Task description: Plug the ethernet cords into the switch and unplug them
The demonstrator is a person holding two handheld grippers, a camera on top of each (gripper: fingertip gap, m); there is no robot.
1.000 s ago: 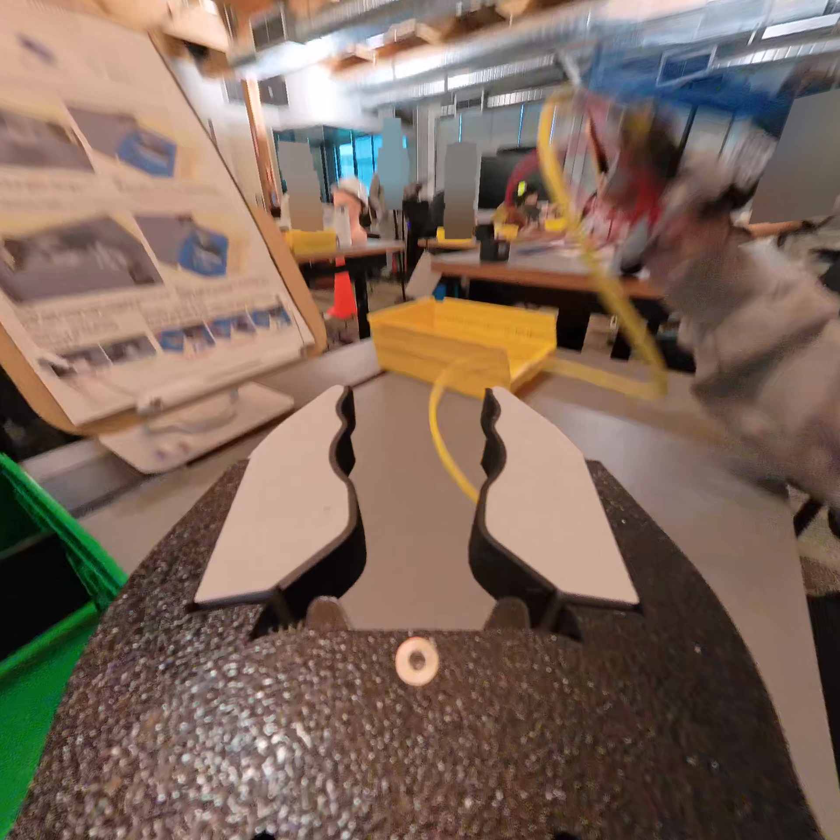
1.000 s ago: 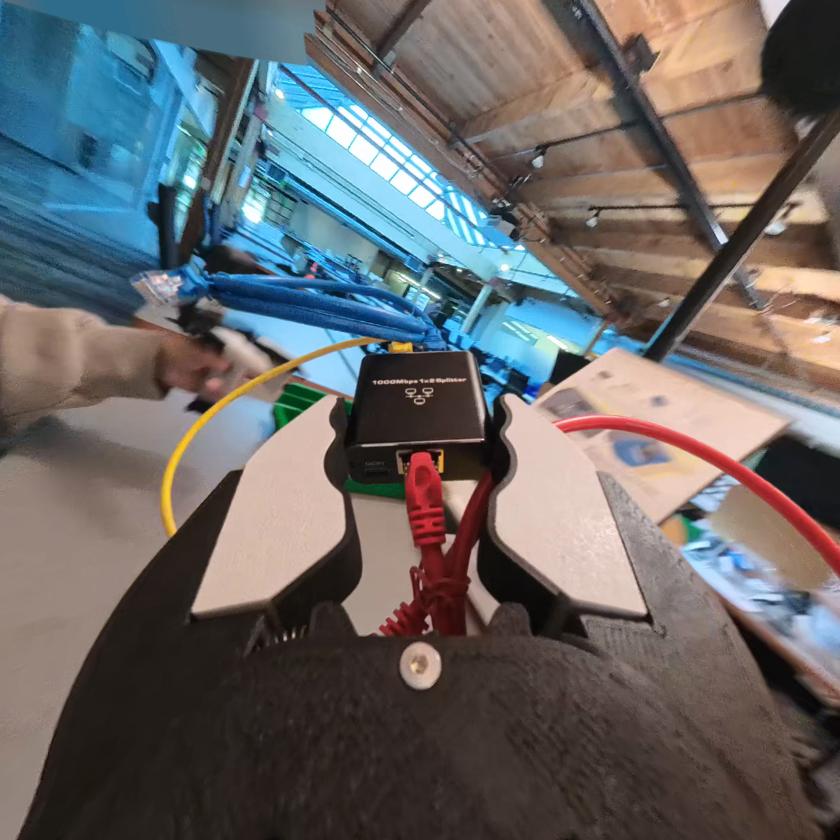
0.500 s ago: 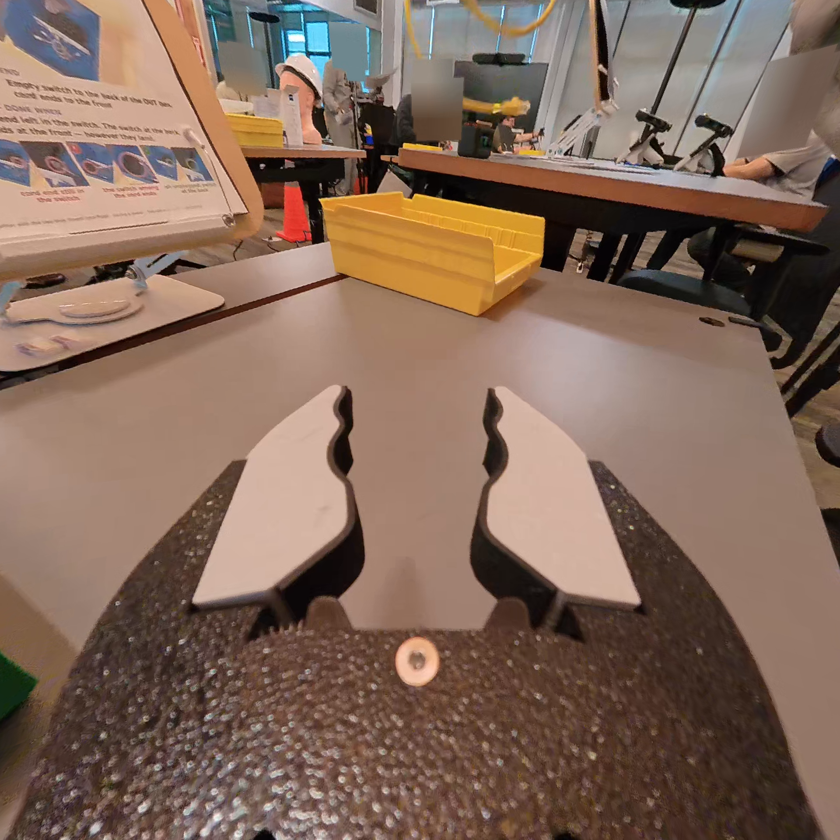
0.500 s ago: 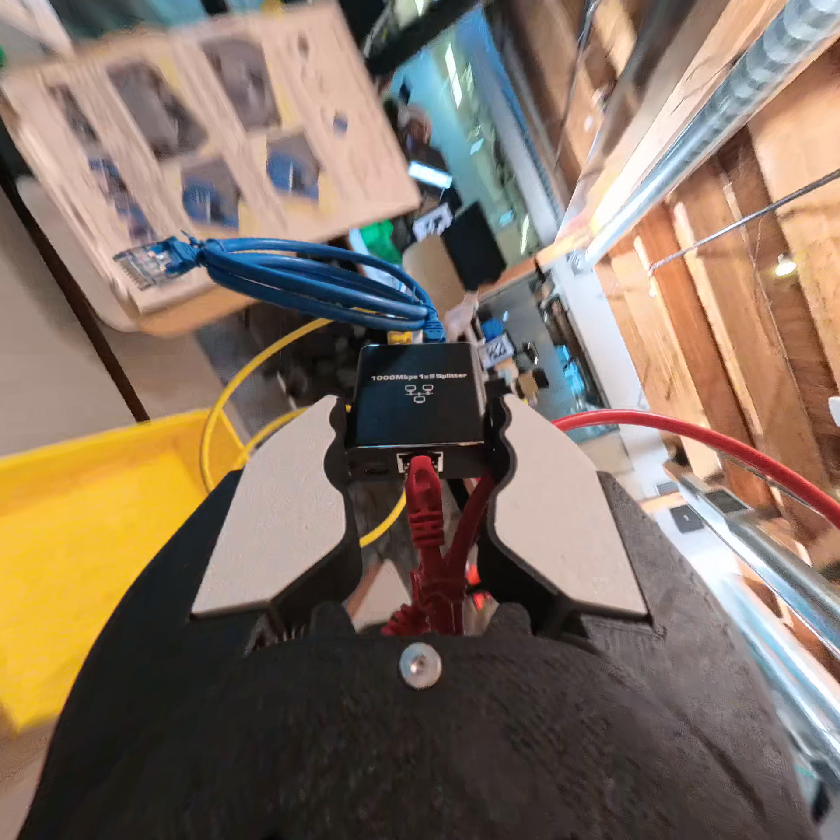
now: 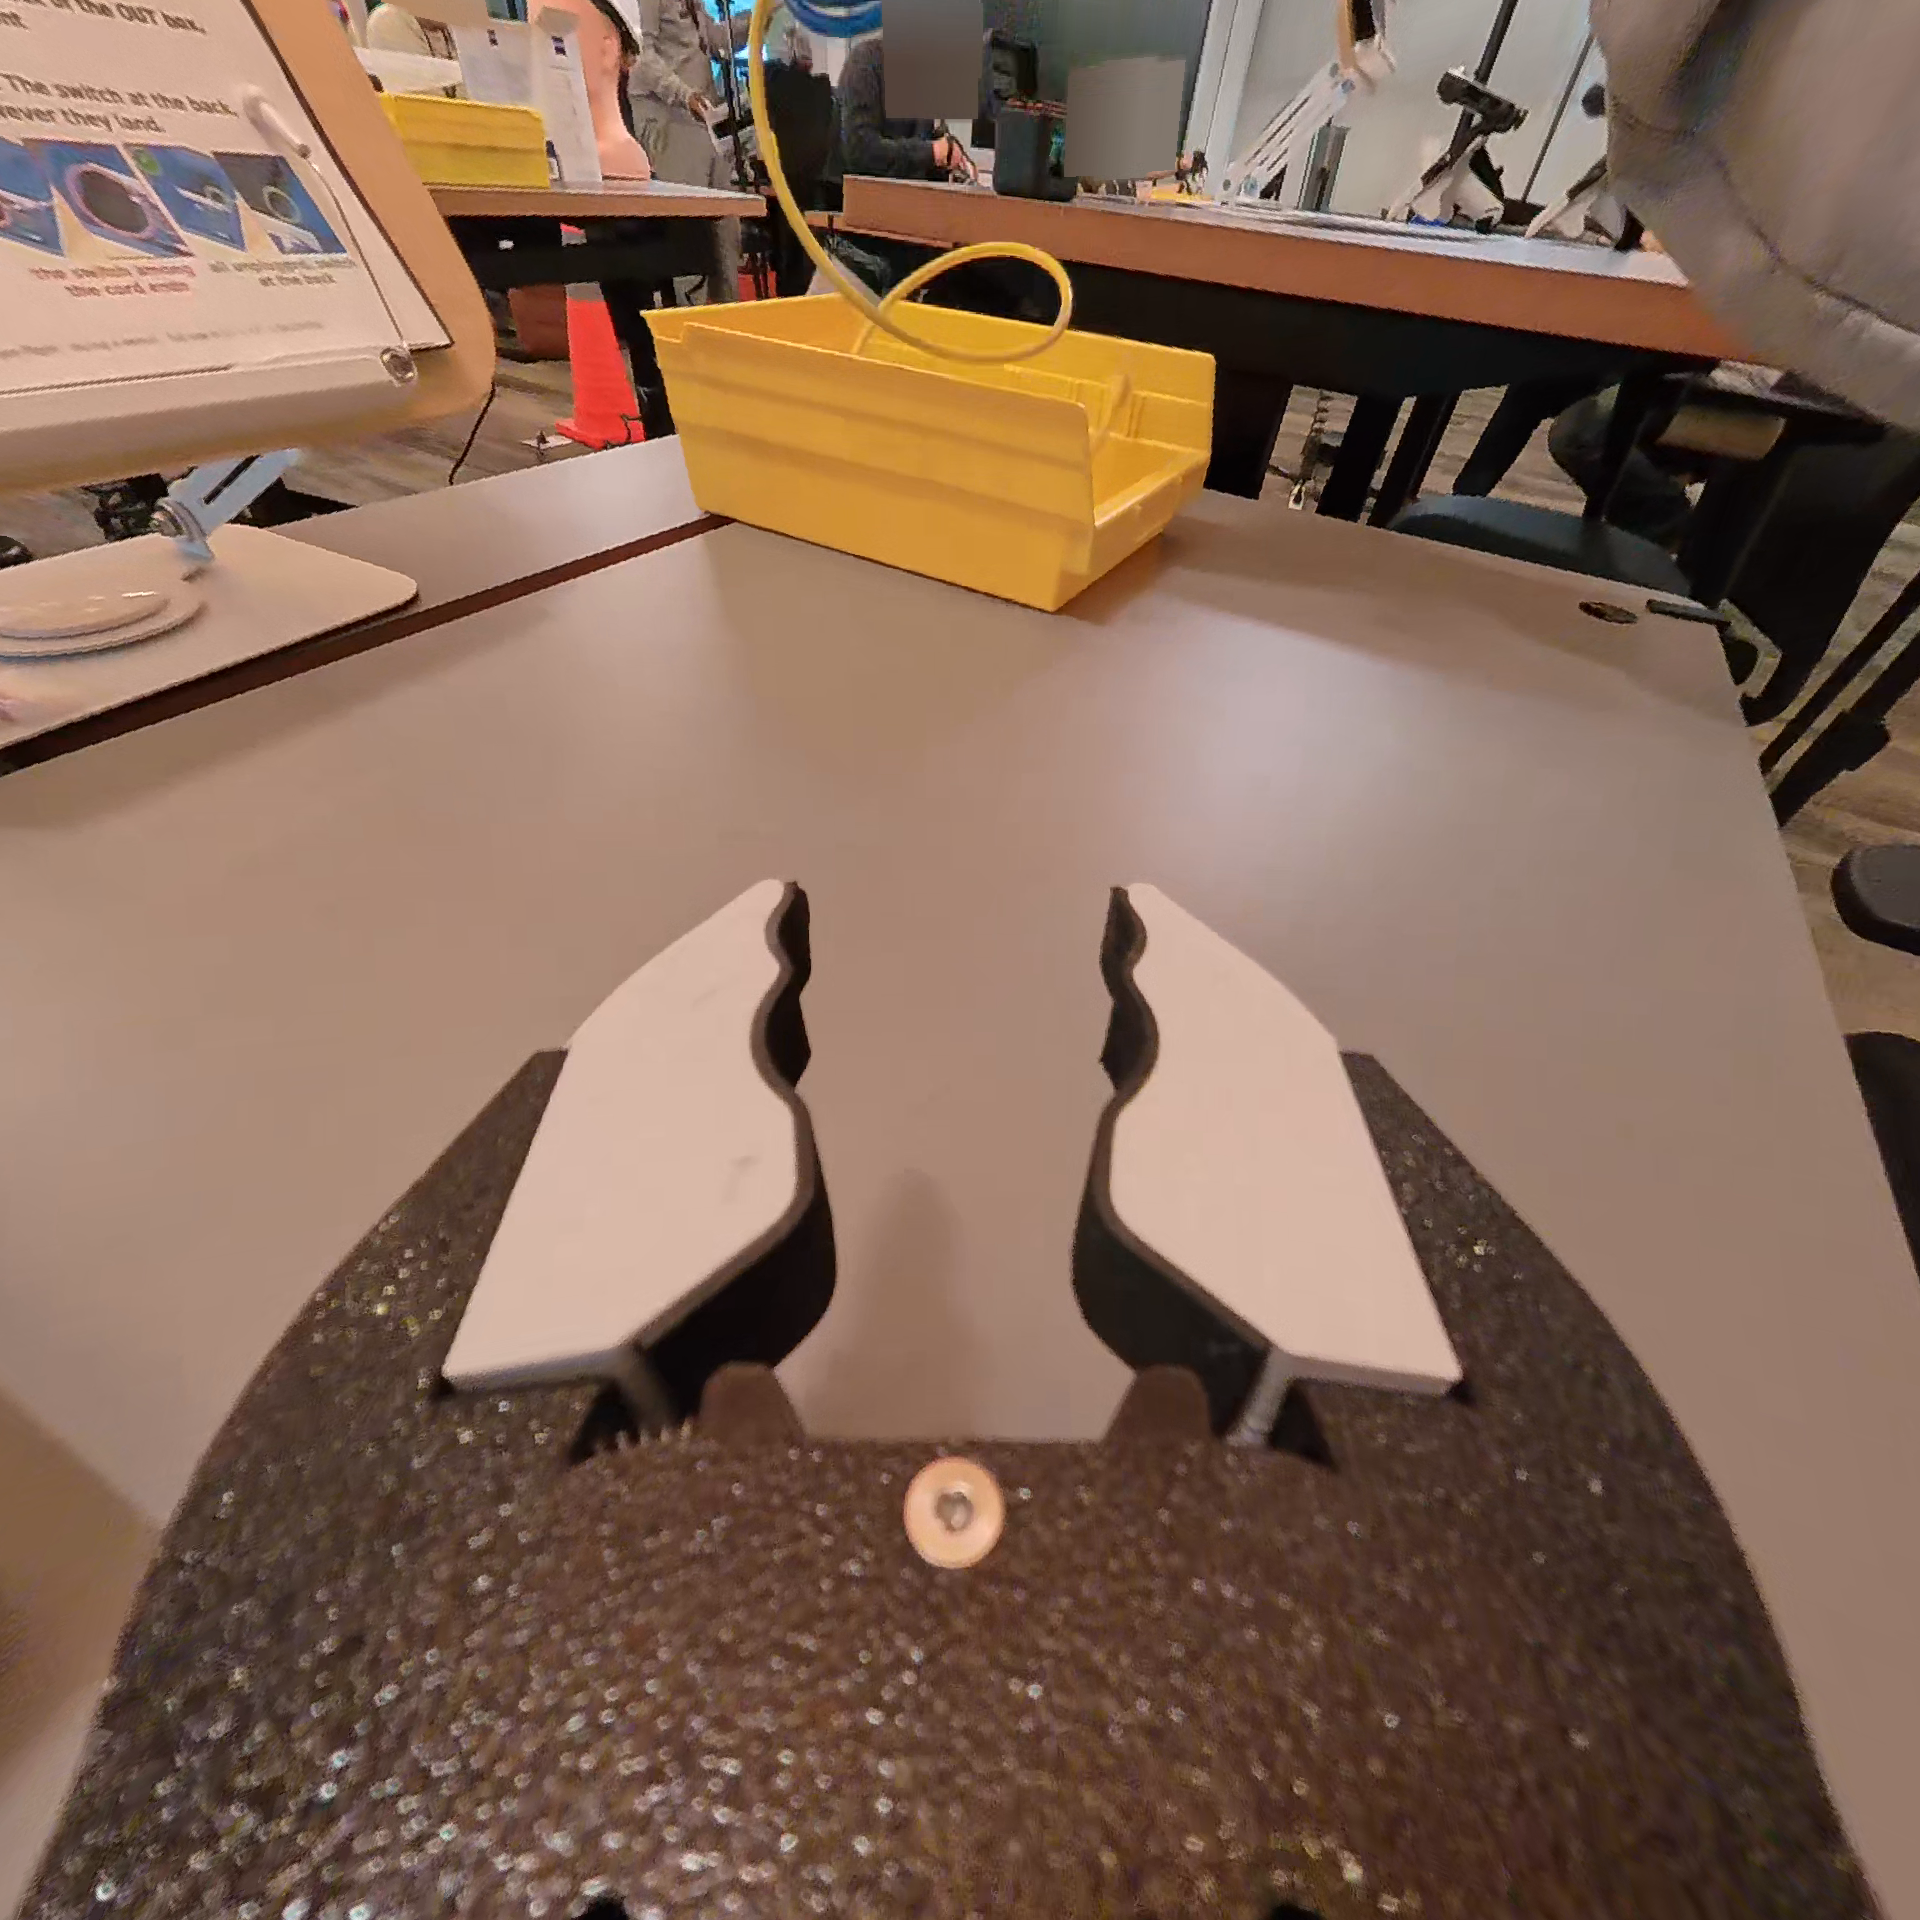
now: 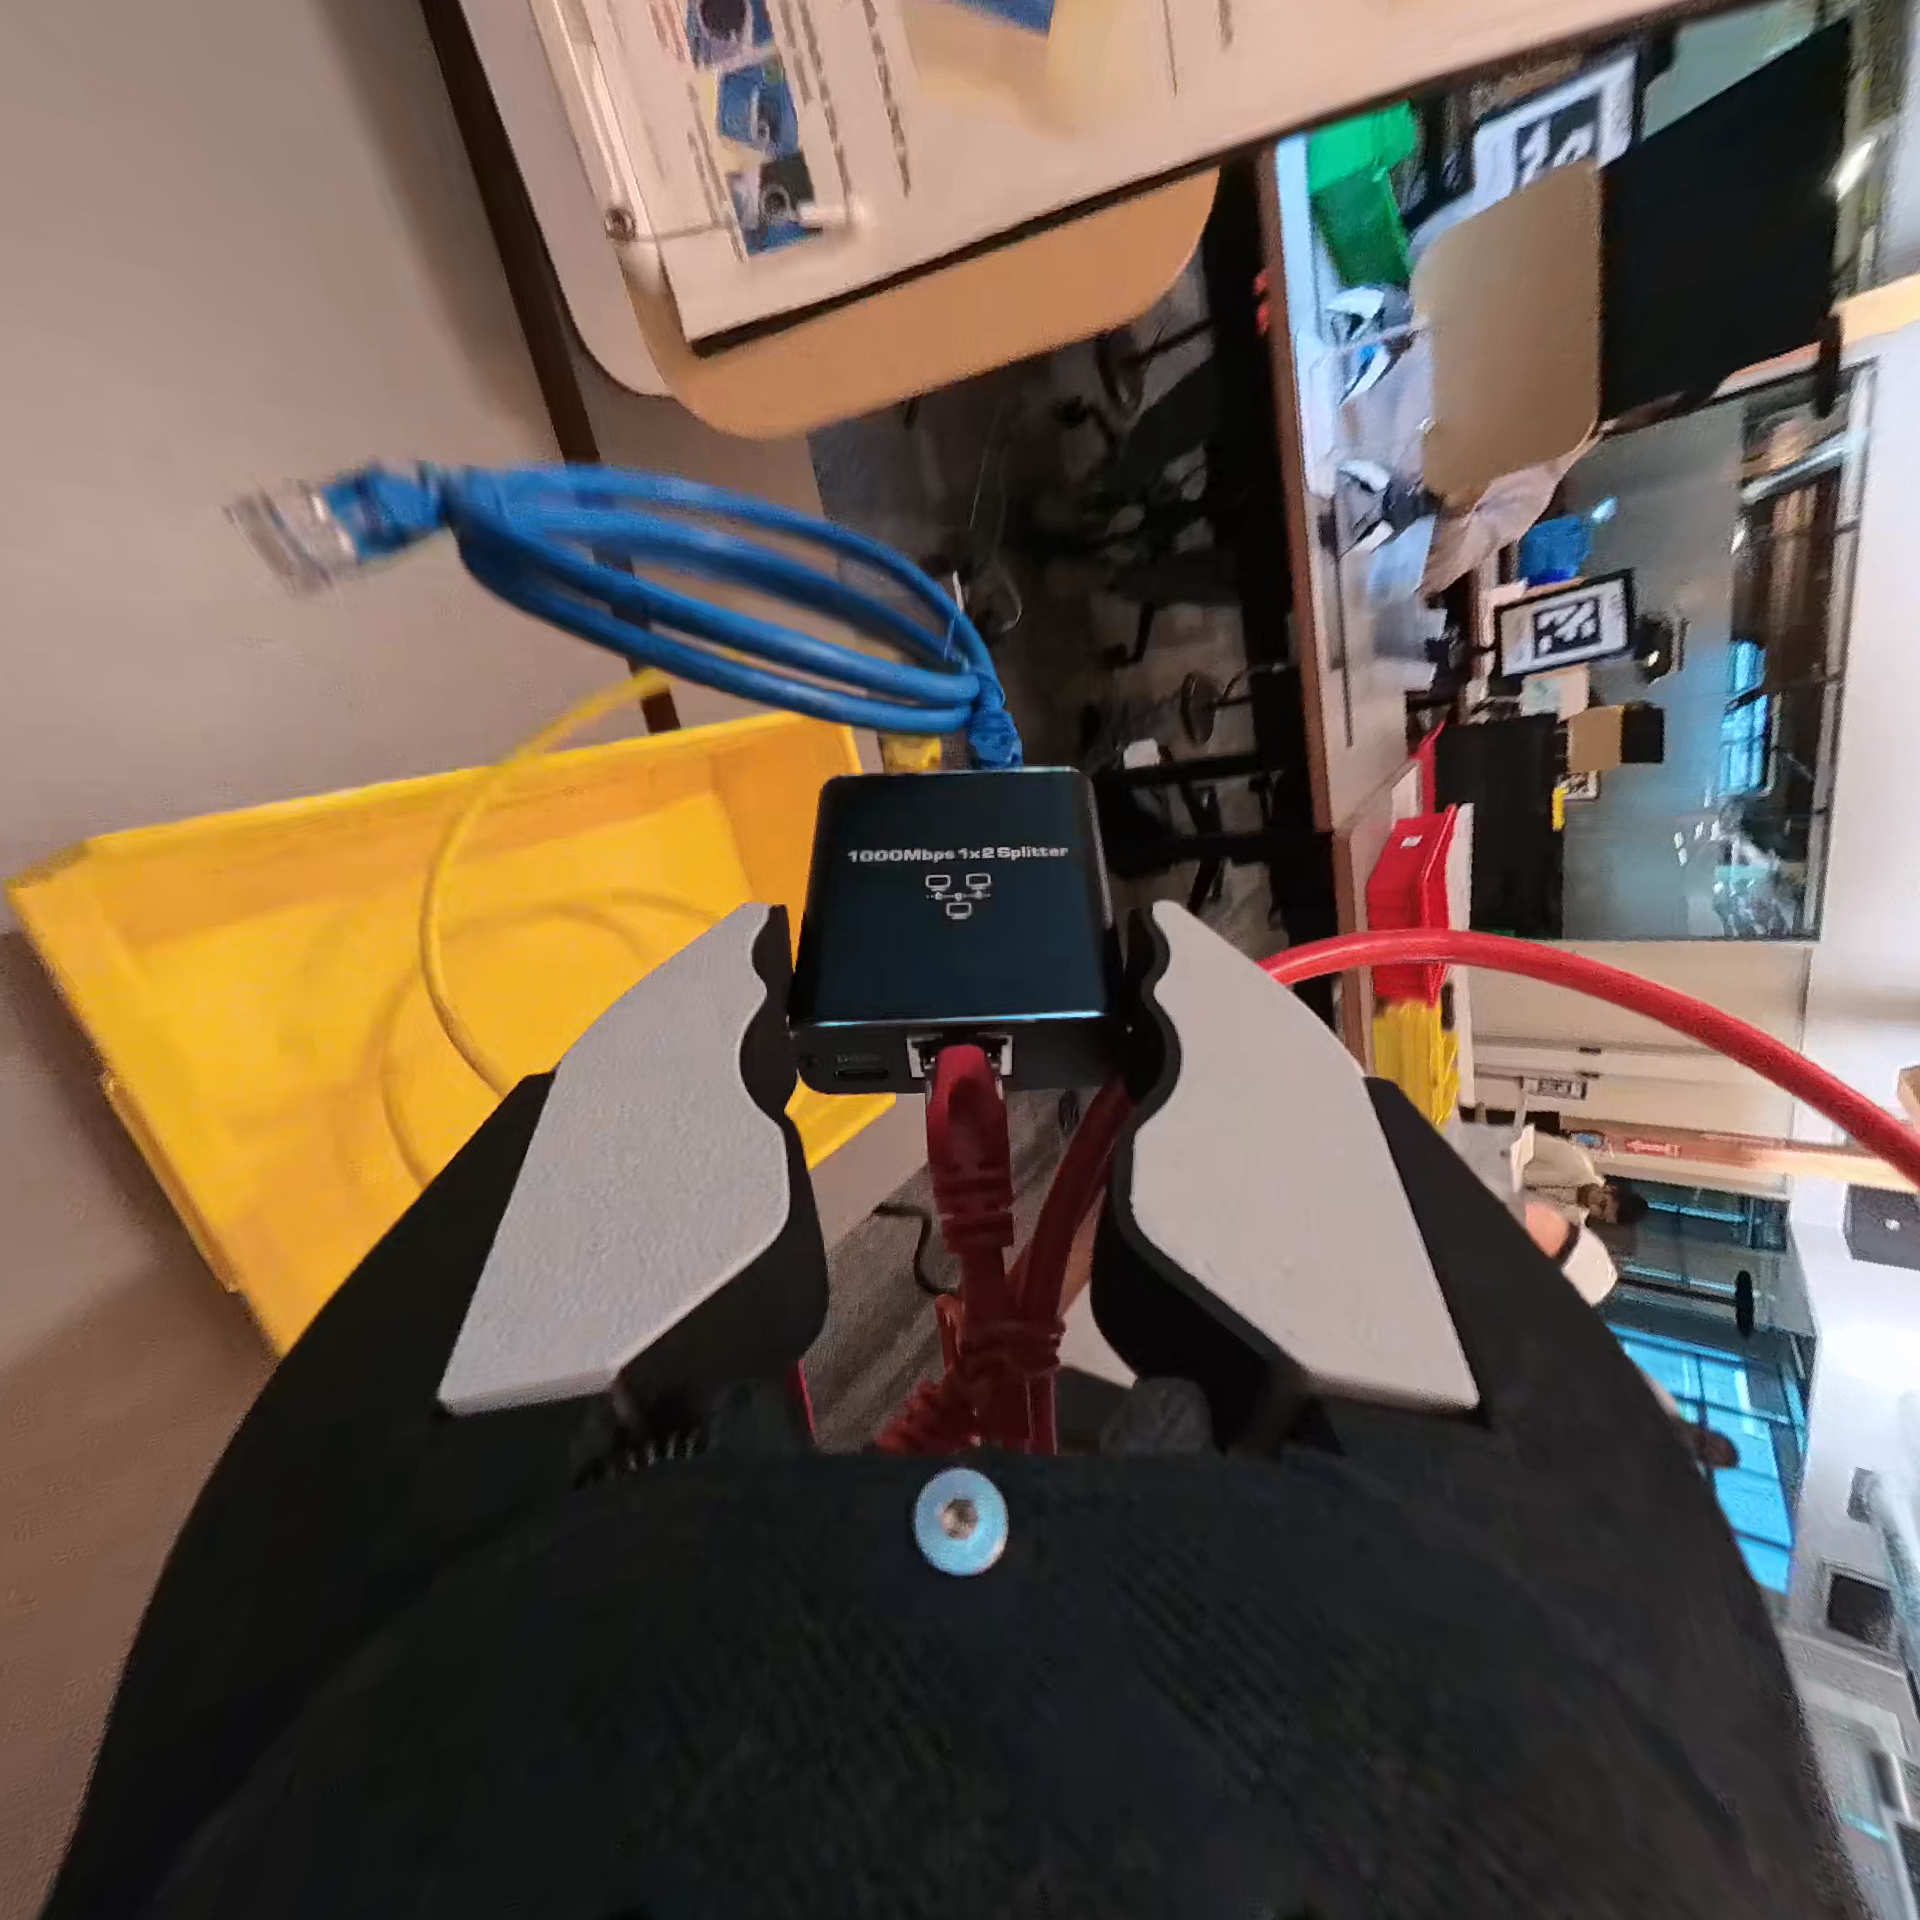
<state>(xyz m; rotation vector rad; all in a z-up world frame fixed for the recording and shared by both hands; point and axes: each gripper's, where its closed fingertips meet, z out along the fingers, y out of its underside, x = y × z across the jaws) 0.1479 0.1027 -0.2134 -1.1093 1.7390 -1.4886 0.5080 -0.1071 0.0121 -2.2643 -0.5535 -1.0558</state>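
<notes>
Clamping the black switch (image 6: 956, 914) between its fingers, the right gripper (image 6: 958, 925) hung above the yellow bin (image 6: 343, 997) at nine o'clock. Red cord (image 6: 971, 1143) plugged in at six; blue cord's (image 6: 707, 603) free plug was blurred. Left gripper (image 5: 956, 904) gaped empty.

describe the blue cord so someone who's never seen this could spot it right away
Start at the right gripper, shut on the small black switch. From the switch's far end, beside a yellow plug, the blue cord runs out. Unlike the long yellow and red cords, it is bundled in loops, its clear-tipped plug hanging free.
</notes>
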